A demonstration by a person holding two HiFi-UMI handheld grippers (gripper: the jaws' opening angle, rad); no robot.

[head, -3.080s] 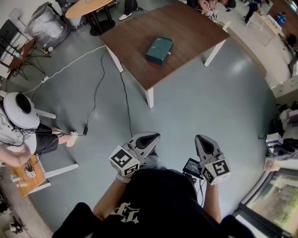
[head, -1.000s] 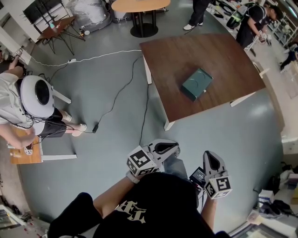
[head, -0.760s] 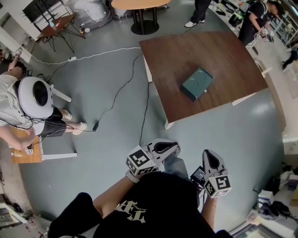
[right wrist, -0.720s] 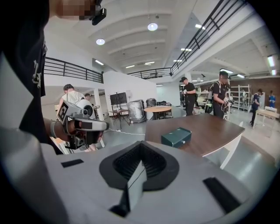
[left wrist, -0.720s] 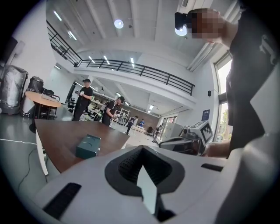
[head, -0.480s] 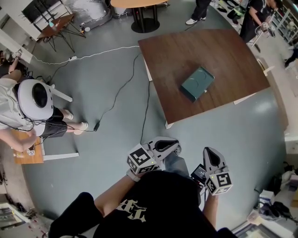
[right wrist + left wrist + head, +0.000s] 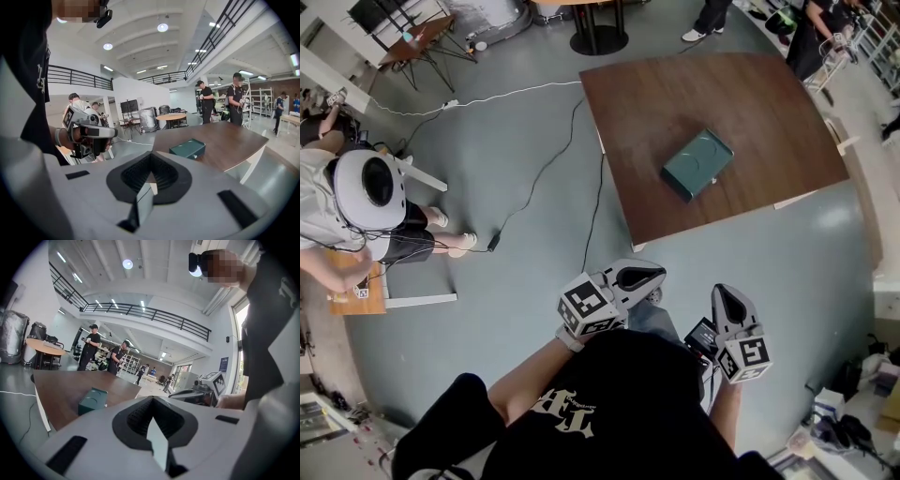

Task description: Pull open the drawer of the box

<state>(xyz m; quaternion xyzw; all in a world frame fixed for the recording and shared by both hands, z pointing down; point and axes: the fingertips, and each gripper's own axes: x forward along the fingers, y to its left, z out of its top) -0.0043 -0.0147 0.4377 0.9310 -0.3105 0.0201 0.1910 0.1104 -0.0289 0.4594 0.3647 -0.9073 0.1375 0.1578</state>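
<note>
The table (image 7: 769, 112) is brown wood grain with a matt finish. The box (image 7: 697, 165) looks smooth and dull. The grey floor (image 7: 516, 309) is smooth, with a soft sheen.

A black cable (image 7: 546, 169) trails beside the brown table (image 7: 750, 103).

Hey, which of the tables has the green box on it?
The dark-brown rectangular table with white legs holds the green box. The round table beyond it is smaller and light-coloured.

Closed green box (image 7: 697, 165) on table
</note>
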